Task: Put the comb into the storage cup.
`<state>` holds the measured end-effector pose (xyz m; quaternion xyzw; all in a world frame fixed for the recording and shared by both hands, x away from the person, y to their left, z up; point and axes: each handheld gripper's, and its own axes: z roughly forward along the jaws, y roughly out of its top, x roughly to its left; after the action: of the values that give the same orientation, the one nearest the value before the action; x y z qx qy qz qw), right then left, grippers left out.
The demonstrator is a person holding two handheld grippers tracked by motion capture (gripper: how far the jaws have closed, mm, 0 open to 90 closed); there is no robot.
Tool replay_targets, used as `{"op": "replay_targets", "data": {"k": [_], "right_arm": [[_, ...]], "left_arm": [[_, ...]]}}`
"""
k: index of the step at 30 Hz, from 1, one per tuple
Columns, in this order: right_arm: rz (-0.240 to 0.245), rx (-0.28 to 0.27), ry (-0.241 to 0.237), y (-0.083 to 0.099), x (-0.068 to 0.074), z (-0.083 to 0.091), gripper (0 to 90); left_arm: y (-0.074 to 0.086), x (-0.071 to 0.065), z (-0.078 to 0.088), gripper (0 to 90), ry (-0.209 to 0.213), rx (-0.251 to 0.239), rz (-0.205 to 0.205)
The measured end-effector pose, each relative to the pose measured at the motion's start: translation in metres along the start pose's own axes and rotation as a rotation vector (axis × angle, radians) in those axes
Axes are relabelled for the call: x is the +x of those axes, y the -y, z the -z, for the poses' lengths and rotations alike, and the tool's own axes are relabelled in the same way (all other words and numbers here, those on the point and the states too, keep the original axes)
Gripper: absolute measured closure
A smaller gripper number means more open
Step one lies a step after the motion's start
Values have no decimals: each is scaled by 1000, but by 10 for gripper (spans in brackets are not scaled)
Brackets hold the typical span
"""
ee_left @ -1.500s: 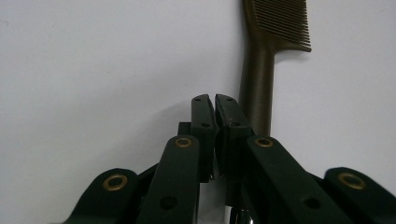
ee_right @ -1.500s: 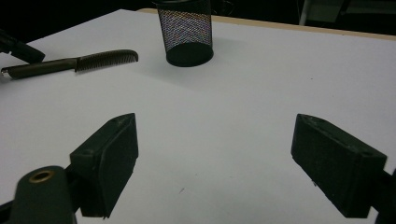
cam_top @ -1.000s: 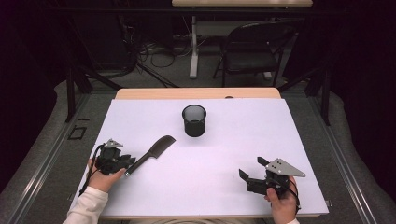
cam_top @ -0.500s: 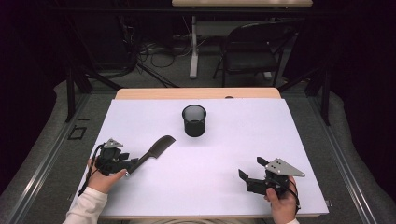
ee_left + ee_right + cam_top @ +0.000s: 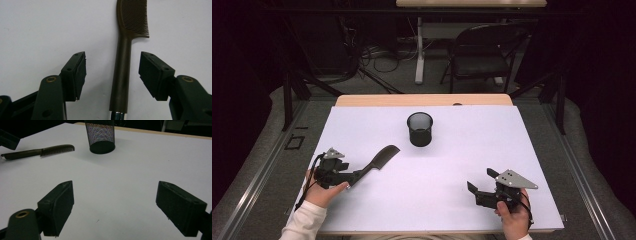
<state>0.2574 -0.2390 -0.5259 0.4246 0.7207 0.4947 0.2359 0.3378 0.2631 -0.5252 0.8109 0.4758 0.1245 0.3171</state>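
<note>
Left gripper [image 5: 112,72], its jaws just opened and clear of a light, stiff, slippery comb [image 5: 126,57], best gripped mid-handle; right gripper [image 5: 115,205] spread empty.

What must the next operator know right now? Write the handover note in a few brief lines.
Left hand-held gripper: jaws have just been opening; the comb lies between them with a gap on each side, flat on the white table.
Right hand-held gripper: open, nothing between its jaws, near the table's front right.
Mesh cup: upright at mid-table, beyond the comb; nothing visible inside.
Done: comb set down, released.
Left: probably getting the comb into the cup; that is a guess.
</note>
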Motion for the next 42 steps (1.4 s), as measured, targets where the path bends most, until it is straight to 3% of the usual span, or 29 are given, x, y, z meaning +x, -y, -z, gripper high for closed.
{"op": "replay_targets", "data": {"k": [3, 11, 16, 19, 21, 23, 34, 37, 42], "right_arm": [[1, 2, -1, 0, 0, 0, 148], [-1, 3, -1, 0, 0, 0, 148], [1, 1, -2, 0, 0, 0, 147], [0, 4, -1, 0, 0, 0, 148], [1, 1, -1, 0, 0, -1, 148], [-1, -1, -1, 0, 0, -1, 147], [3, 2, 0, 1, 1, -2, 148], [0, 12, 3, 1, 1, -2, 148], [3, 8, -1, 1, 1, -3, 148]], "left_arm": [[0, 0, 1, 410, 24, -9, 1], [-4, -1, 5, 407, 2, -23, -26], [-5, -3, 7, 399, 25, -45, -51], [-6, -4, 7, 388, 28, -21, -51], [-7, -5, 7, 364, 30, -1, -30], [-9, -5, 7, 311, 38, -6, -23], [-23, -6, 7, 186, 20, 31, -55], [-26, -7, 8, 196, 6, 42, -78], [-29, -4, 6, 203, 12, 64, -66]]}}
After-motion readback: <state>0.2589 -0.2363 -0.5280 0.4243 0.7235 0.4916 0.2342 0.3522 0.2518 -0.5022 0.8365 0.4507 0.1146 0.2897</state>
